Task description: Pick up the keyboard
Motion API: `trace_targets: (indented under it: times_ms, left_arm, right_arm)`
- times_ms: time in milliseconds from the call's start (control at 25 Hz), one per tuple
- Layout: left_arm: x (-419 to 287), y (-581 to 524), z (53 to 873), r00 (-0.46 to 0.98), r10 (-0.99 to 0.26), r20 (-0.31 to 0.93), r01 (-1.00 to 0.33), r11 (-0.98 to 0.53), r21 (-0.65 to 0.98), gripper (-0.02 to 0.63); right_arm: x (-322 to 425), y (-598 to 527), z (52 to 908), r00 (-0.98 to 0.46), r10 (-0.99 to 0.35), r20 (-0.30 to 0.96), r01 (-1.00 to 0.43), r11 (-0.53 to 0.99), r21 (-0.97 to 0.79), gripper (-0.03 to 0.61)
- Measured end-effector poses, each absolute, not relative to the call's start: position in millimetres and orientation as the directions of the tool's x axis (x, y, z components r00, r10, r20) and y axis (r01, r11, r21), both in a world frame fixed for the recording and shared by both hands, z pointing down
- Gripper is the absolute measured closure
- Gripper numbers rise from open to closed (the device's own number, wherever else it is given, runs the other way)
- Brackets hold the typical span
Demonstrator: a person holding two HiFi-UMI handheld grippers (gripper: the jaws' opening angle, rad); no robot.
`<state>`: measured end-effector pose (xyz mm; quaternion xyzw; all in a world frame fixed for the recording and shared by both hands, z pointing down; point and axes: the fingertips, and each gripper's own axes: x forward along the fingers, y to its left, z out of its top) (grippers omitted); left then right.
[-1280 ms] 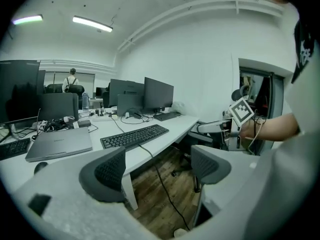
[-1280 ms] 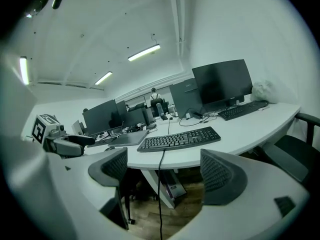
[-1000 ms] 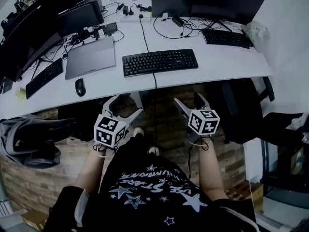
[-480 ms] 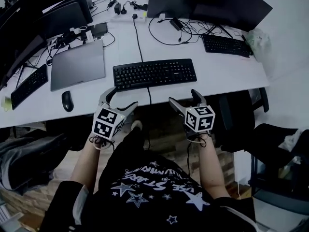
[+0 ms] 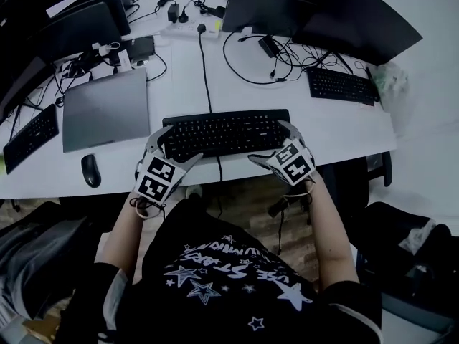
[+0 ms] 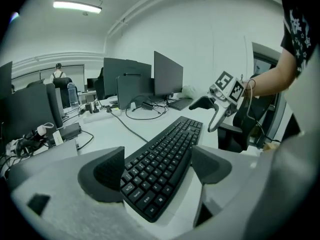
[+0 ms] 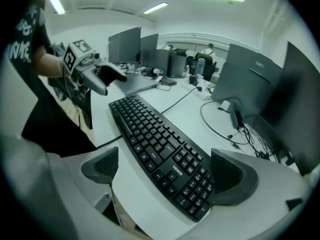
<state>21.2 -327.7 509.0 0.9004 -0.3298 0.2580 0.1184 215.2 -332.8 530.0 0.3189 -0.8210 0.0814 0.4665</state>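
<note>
The black keyboard [image 5: 226,133] lies flat on the white worktop [image 5: 344,131], close to its front edge, directly ahead of the person. The left gripper [image 5: 174,147] has its fingers apart around the keyboard's left end, neither pad pressing on it. The right gripper [image 5: 271,143] frames the right end; its fingers are opening, with the number pad between them but untouched.

The main hazard looks to be the cable [image 5: 204,63]. It runs from the keyboard's far edge toward the monitors, and a stretch also hangs below the front edge (whether it's one lead passing underneath, I cannot tell). A quick lift could pull it taut and twist the keyboard out of the grip. The board is also thin and long, so uneven closing or lifting could tilt it and let one end slip. In the right gripper view the near finger sits just off the worktop's edge, where it may catch.
</note>
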Motion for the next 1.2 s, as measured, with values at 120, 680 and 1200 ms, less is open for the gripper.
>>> trace_targets:
  times_ms: [120, 680, 1200]
  left_arm:
    - [19.3, -339.7, 515.5, 0.650, -0.517, 0.557, -0.654, -0.754, 0.064, 0.201]
    - [3.6, -375.1, 544.2, 0.666, -0.465, 0.583, -0.648, -0.748, 0.144, 0.201]
    - [2.9, -383.6, 562.0, 0.673, -0.435, 0.598, -0.640, -0.748, 0.176, 0.201]
  right_arm:
    - [202.7, -344.1, 539.9, -0.325, -0.334, 0.885, -0.373, 0.905, 0.205, 0.031]
    - [191.5, -369.9, 612.3, -0.064, 0.065, 0.996, 0.023, 0.998, -0.063, 0.009]
    - [183.3, -368.6, 628.0, 0.135, 0.183, 0.974, 0.065, 0.979, -0.193, 0.002]
